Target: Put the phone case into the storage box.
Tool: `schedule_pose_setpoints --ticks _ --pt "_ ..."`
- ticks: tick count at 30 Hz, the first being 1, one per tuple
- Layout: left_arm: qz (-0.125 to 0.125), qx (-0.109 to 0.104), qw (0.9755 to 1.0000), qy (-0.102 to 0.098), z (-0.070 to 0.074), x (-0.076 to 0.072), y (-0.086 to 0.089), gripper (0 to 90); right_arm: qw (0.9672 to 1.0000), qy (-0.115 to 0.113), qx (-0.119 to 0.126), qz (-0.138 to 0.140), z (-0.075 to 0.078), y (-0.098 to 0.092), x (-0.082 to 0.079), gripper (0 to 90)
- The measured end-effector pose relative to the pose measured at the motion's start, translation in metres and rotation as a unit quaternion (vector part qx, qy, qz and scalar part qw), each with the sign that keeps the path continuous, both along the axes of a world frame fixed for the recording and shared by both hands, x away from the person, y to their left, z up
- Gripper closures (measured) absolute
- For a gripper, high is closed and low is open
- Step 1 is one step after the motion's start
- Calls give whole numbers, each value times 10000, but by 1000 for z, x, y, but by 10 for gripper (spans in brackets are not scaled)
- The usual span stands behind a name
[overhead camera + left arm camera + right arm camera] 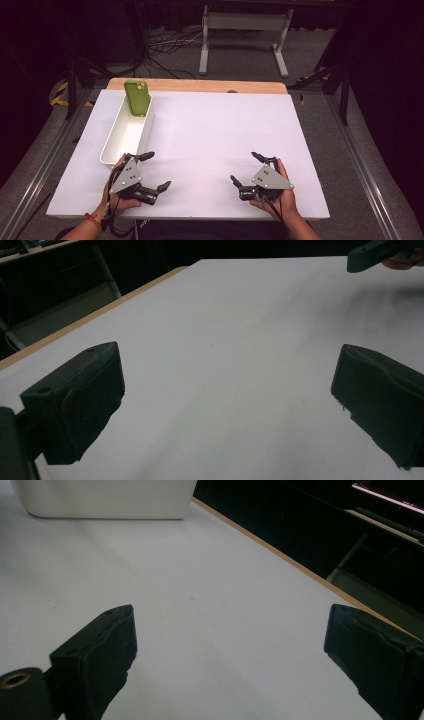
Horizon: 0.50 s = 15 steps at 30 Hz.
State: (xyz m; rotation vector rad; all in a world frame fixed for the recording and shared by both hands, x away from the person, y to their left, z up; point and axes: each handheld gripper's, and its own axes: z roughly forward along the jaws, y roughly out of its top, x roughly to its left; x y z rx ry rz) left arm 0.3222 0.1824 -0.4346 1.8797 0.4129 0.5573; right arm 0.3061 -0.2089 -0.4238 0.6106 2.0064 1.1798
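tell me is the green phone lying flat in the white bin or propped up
Propped up: the green phone leans tilted against the far end of the white bin, its top poking above the rim.

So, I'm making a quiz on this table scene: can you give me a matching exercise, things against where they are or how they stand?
Things:
1. phone case
2. white bin
3. left gripper
4. right gripper

Places or states:
a. open, near the front edge, right of the middle
b. green, leaning at the far end of the bin
c. open, just in front of the bin's near end
d. lengthwise along the left side of the table

Pairs: 1-b, 2-d, 3-c, 4-a
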Motion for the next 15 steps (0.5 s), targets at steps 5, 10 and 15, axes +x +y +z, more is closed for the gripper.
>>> schedule_pose_setpoints --ticks 5,10,15 --pt "-3 -31 10000 33 0 0 1 16 10000 -7 18 2 1 -1 0 84" --pt "-1 25 10000 9 -1 -1 0 16 10000 -13 16 0 2 -1 1 86" --pt "-8 18 10000 3 0 -1 0 16 10000 -33 0 22 2 0 1 86"
